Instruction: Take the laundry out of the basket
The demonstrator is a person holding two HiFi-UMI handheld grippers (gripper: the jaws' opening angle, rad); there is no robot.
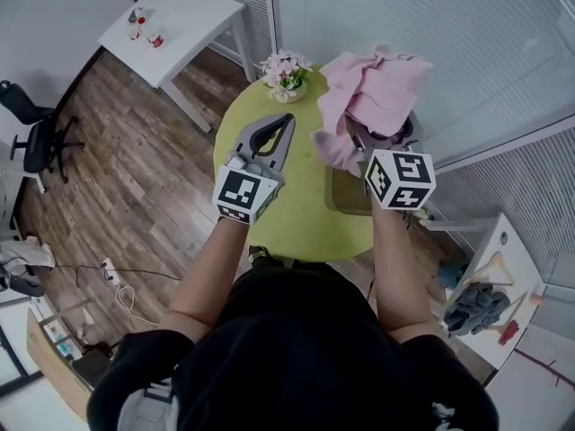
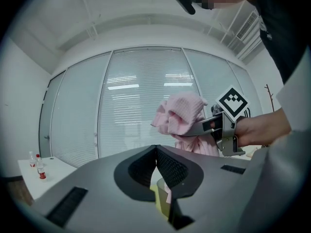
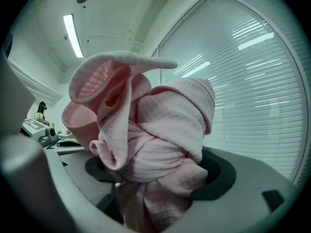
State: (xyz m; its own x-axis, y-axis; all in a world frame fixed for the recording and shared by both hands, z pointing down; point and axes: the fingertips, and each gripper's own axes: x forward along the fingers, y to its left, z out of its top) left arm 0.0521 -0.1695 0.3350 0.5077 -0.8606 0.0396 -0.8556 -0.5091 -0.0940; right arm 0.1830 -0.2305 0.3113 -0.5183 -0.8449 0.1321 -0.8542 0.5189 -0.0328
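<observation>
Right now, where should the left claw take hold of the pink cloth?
Take the loose fold at the lower left of the pink cloth, coming from the left. It droops clear of the right claw and faces the shut left claw.

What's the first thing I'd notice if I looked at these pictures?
The big pink cloth, bunched up and held in the air by the right gripper above the far right side of the round yellow-green table. Next comes the left gripper, jaws shut and empty, hovering over the table's middle. A little pot of pink flowers sits at the table's far edge.
</observation>
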